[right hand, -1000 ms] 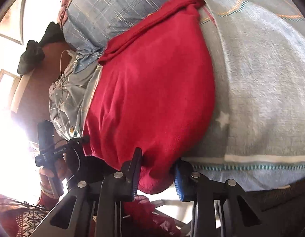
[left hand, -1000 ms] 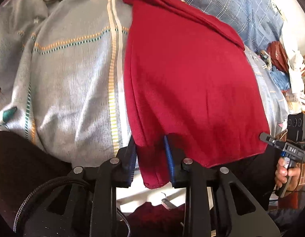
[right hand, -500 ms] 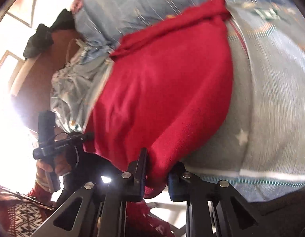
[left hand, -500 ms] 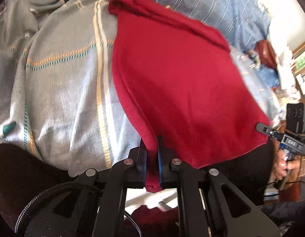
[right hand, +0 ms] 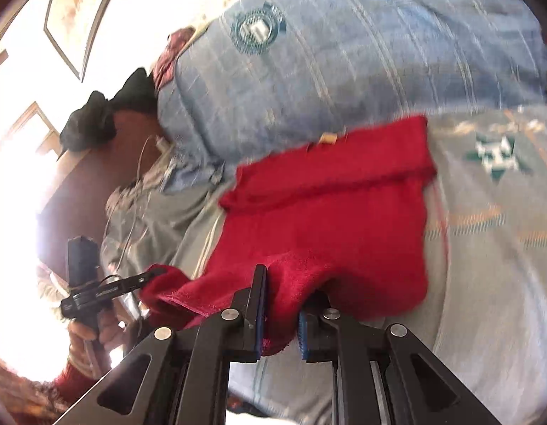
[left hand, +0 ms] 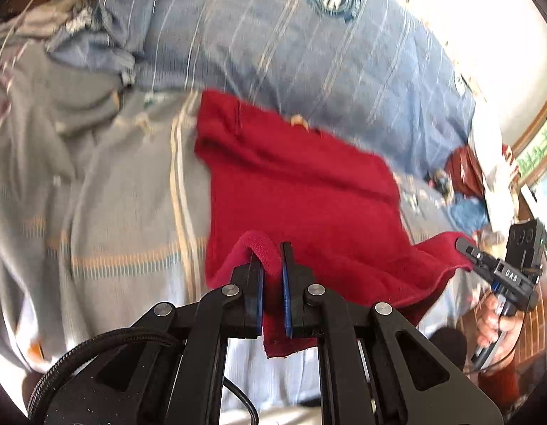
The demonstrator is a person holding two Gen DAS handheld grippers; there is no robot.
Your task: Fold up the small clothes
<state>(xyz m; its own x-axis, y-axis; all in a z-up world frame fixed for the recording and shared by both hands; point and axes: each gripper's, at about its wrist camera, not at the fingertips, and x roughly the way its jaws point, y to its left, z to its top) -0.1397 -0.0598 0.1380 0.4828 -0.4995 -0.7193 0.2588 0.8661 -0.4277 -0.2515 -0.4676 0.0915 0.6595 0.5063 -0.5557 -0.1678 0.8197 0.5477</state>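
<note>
A red garment (left hand: 301, 191) lies on a grey striped bedspread (left hand: 107, 219), its far edge folded over. My left gripper (left hand: 271, 272) is shut on the garment's near left corner, lifted off the bed. My right gripper (right hand: 282, 304) is shut on the near right corner of the same garment (right hand: 330, 219). The near hem hangs between both grippers. The right gripper also shows at the right of the left wrist view (left hand: 500, 272); the left gripper shows at the left of the right wrist view (right hand: 107, 288).
A blue checked pillow (left hand: 308, 49) with a round emblem lies behind the garment. Crumpled grey-blue clothes (left hand: 61, 35) lie at far left. Red and blue items (left hand: 464, 184) are piled at the bed's far right. A dark cloth (right hand: 107, 109) sits on a brown headboard.
Both grippers closed on the garment's near corners, then lifted them and carried them forward toward the far edge. The garment's near part has come off the bed.
</note>
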